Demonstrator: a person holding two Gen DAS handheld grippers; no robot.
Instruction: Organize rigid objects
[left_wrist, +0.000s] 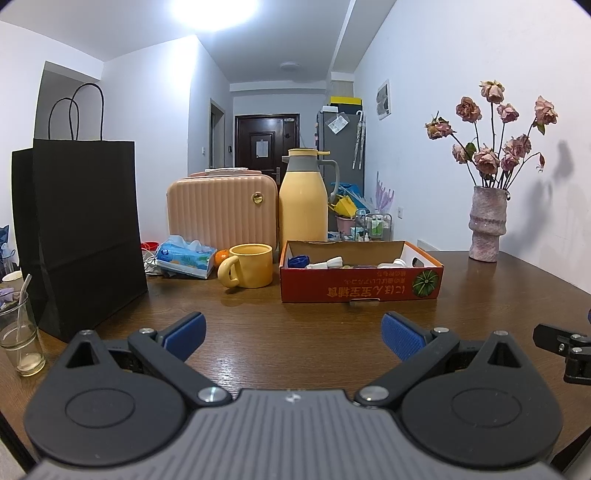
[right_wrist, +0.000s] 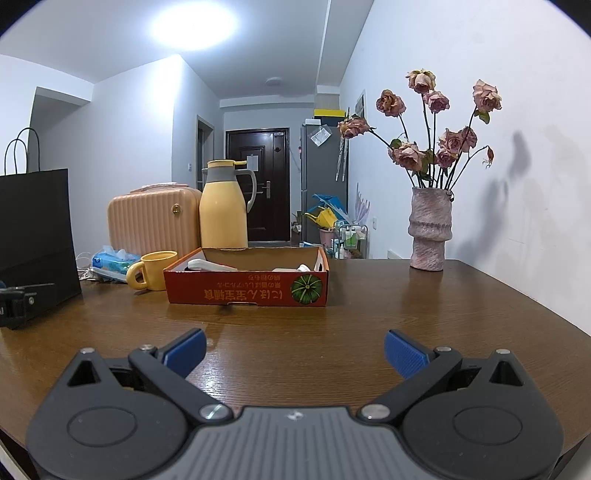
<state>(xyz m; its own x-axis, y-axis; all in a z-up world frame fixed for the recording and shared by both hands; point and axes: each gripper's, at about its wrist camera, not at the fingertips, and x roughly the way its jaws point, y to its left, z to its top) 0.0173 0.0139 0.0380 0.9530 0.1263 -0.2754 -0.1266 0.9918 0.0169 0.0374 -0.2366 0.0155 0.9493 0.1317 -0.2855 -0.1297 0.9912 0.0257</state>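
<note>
My left gripper (left_wrist: 293, 334), black arms with blue ribbed pads (left_wrist: 400, 334), held spread wide over bare dark brown wooden table (left_wrist: 295, 354), nothing between them.

Ahead, right of centre: shallow red cardboard box (left_wrist: 360, 286) with pumpkin print, holding small white and blue items, too small to identify.

Left of the box: yellow ceramic mug (left_wrist: 249, 269), handle toward me; small orange fruit (left_wrist: 221, 255) just beside it; blue tissue pack (left_wrist: 184, 260).

Behind: peach ribbed hard case (left_wrist: 221, 212), yellow thermos jug (left_wrist: 303, 199) with grey collar.

Far left: black paper bag (left_wrist: 79, 236), upright; clear glass (left_wrist: 20, 339) with straw.

Far right: pink textured vase (left_wrist: 487, 223) of dried roses; part of my right gripper (left_wrist: 565, 349) at the edge.
</note>
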